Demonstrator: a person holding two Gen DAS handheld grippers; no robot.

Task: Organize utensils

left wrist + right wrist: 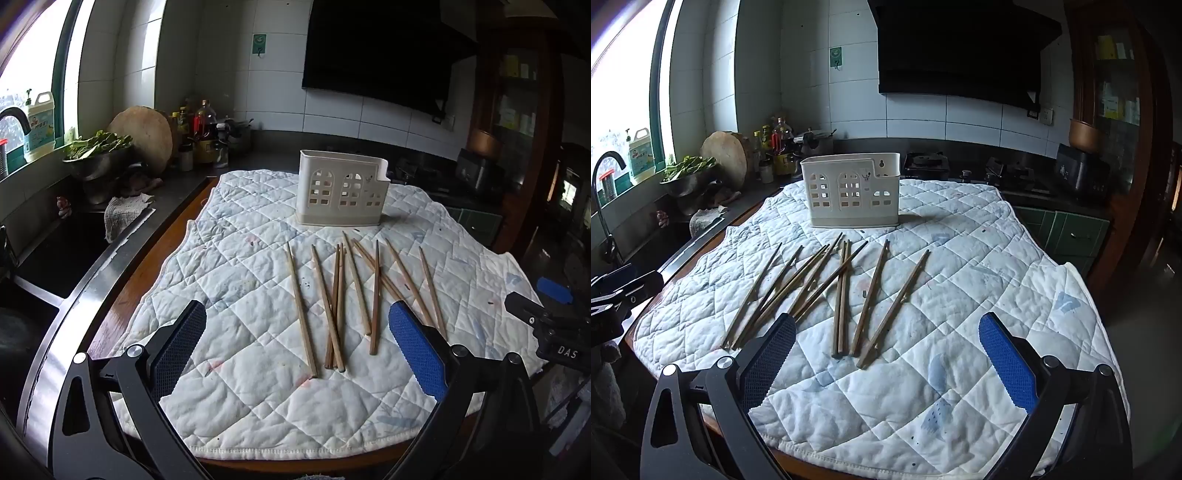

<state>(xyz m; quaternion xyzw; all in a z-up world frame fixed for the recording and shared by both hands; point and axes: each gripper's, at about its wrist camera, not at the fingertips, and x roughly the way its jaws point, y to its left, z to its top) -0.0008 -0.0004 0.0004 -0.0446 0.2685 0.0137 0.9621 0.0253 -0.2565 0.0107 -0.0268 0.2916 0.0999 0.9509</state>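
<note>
Here the chopsticks (340, 299) lie loose in a fan on a white quilted cloth (236, 280) that covers the worktop, thin wooden sticks, some crossing, their tips toward the holder (341, 192), which stands upright just beyond them on the same cloth. The holder is a cream plastic box, its front wall pierced with arched, window-like grids of square holes. The left gripper (297, 352) hovers wide open over the near ends of the sticks and holds nothing, its textured blue pads (417, 354) well apart; the right gripper (886, 360) is likewise spread fully and empty, above the cloth's near edge. Only the left view shows the steel sink (55, 258) and the grey rag (123, 214) draped on its rim at close range, and part of the other gripper at its right edge. The right view alone shows the keyhole slot in the holder's back wall, the stove (927, 162) behind it and green cabinet fronts (1067, 229). Both show a bowl of greens (689, 171) and a round wooden board (726, 157) by the window.
</note>
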